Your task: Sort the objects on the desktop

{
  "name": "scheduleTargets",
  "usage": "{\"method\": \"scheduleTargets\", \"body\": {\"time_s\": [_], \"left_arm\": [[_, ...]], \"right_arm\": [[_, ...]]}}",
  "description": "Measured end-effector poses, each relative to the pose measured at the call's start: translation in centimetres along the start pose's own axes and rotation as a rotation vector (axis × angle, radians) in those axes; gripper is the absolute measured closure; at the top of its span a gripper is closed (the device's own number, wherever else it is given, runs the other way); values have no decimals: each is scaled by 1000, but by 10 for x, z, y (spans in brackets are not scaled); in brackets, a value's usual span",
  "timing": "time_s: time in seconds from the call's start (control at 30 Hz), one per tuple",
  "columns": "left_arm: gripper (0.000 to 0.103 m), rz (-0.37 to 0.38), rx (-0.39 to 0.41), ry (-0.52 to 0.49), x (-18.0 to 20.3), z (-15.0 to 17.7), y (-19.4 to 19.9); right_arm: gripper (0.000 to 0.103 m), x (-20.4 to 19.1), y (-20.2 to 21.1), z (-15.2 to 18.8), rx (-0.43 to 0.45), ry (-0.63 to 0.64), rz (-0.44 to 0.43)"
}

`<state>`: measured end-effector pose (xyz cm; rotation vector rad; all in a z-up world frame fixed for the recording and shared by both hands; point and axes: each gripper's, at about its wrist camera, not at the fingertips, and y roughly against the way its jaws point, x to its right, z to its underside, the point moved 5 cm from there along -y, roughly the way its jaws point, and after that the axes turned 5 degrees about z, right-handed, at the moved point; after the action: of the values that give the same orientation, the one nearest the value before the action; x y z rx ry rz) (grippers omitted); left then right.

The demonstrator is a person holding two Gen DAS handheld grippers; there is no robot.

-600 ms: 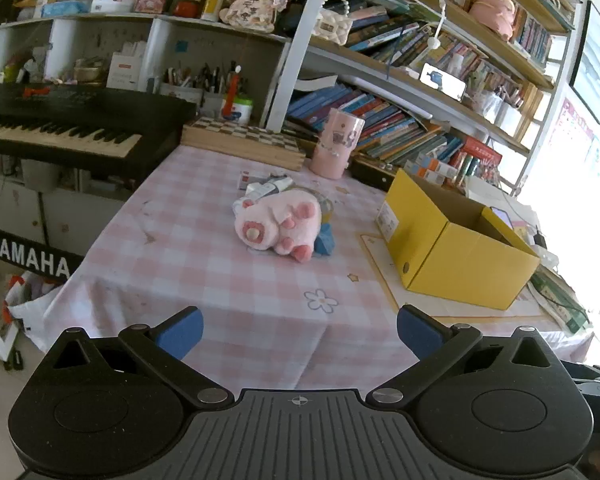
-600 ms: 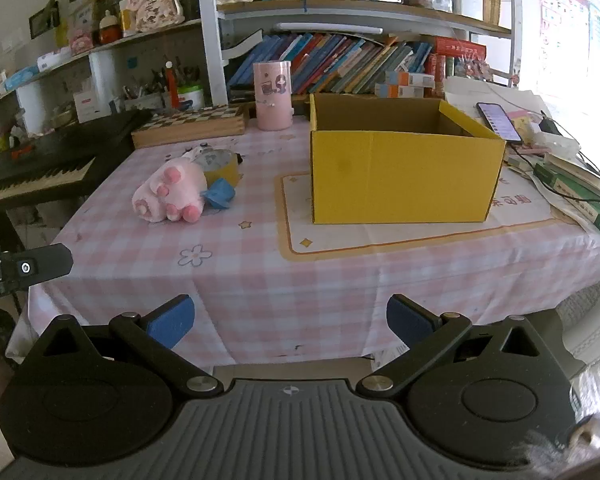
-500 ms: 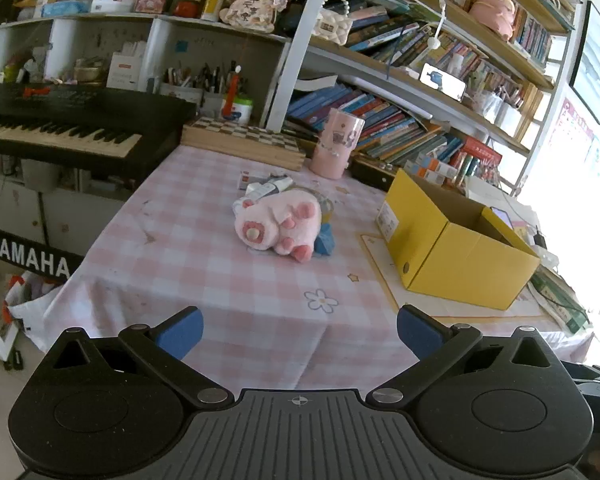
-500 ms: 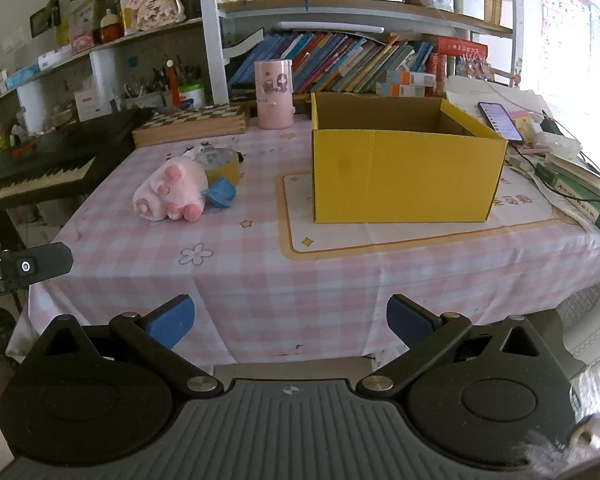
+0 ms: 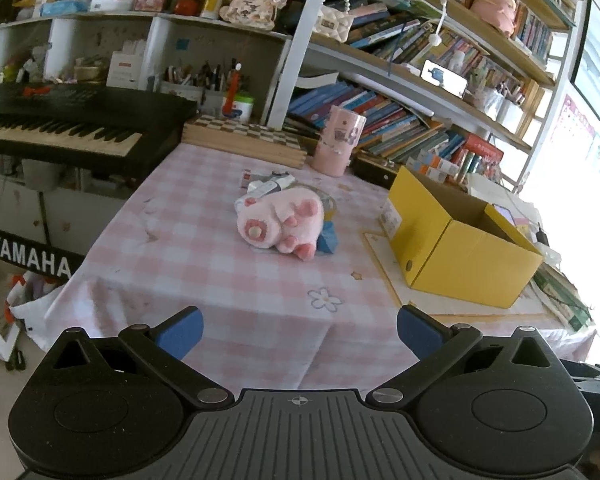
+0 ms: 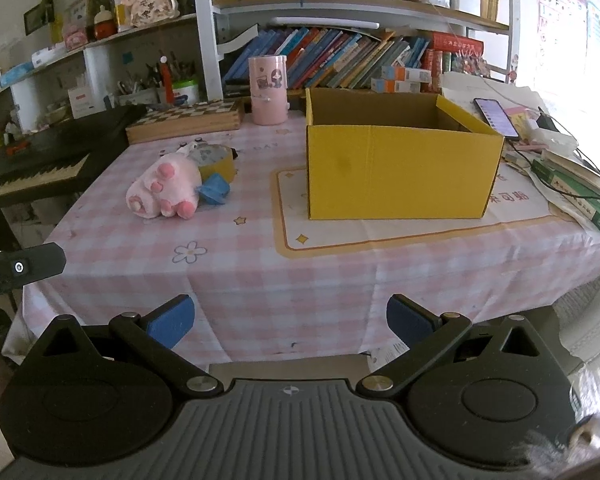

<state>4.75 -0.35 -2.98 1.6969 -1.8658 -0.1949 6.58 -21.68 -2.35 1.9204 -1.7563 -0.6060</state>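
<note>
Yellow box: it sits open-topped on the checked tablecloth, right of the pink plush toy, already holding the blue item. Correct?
Not quite. The yellow box holds no blue item; that blue item lies on the cloth against the pink plush toy, as the right wrist view shows. The rest stands.

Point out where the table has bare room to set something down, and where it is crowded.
Bare cloth runs along the near edge of the table, in front of the pink plush and the yellow box. A gap also lies between plush and box. Crowded: the pile behind the plush, and the right end with books and a phone.
</note>
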Motion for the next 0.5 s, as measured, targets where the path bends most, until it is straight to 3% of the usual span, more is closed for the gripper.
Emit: {"method": "scheduleTargets", "body": {"time_s": [0.5], "left_arm": [[0, 13, -32, -16, 3, 0, -6]], "right_arm": [[0, -2, 0, -2, -12, 20, -4]]}}
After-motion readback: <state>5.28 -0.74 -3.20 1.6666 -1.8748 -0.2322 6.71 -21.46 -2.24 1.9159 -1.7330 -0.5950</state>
